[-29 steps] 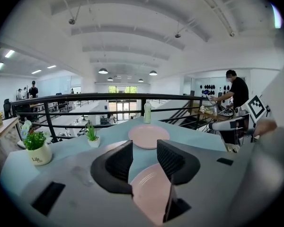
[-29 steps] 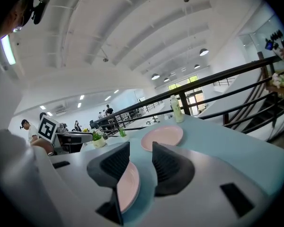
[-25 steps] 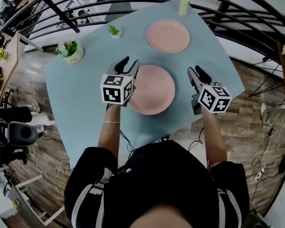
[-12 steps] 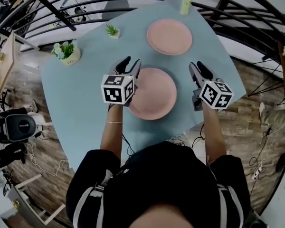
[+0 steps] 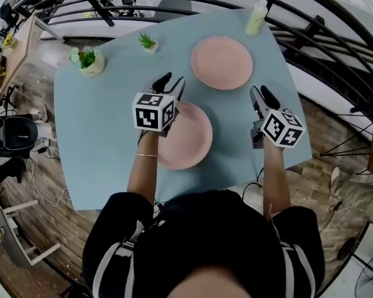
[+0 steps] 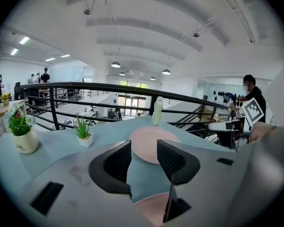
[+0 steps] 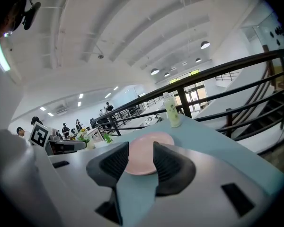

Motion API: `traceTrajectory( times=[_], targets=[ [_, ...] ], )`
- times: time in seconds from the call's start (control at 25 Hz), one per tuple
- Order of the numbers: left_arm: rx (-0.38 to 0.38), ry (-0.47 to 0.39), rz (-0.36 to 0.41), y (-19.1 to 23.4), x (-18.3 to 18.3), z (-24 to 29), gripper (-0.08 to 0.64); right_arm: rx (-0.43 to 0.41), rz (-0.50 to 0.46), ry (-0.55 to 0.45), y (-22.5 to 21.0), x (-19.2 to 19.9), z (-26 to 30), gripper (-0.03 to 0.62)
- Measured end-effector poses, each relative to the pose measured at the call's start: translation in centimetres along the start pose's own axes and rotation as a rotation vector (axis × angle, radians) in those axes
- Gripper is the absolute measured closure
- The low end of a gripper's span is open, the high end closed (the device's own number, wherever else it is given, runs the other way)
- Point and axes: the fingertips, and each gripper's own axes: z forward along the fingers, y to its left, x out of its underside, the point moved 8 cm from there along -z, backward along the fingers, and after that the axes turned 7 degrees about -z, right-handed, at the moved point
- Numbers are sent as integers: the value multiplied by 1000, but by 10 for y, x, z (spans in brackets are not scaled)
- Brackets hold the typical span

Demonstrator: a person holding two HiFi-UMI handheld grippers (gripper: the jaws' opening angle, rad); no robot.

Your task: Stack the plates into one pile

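Two pink plates lie apart on the teal table (image 5: 99,135). The far plate (image 5: 222,63) is near the back right. The near plate (image 5: 189,138) is close to the front edge. My left gripper (image 5: 169,81) hovers above the near plate's left rim, open and holding nothing. In the left gripper view, the left gripper (image 6: 144,163) frames the far plate (image 6: 154,141), with the near plate (image 6: 149,209) just below. My right gripper (image 5: 262,94) is open and empty to the right of both plates. In its own view, the right gripper (image 7: 141,164) points at the far plate (image 7: 149,143).
A pale green bottle (image 5: 256,17) stands at the table's back right corner. Two small potted plants (image 5: 87,61) (image 5: 148,41) sit at the back left. A black railing (image 5: 311,27) curves close behind the table. Wooden floor and a chair (image 5: 12,135) lie to the left.
The whole view has shifted: the table and plates sit lower and further left in frame. Both grippers stay open; the left one now overlaps the near plate's left rim more.
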Motion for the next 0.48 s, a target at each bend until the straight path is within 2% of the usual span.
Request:
traceTrajectory(
  times=[0.24,0.48],
  targets=[
    [-26,54,-25,-10,1,49,397,-25,22,52,-36,4,29,430],
    [-62,132,-58,-1,10,88,393,-59,39,121,-52,18,63,426]
  ],
)
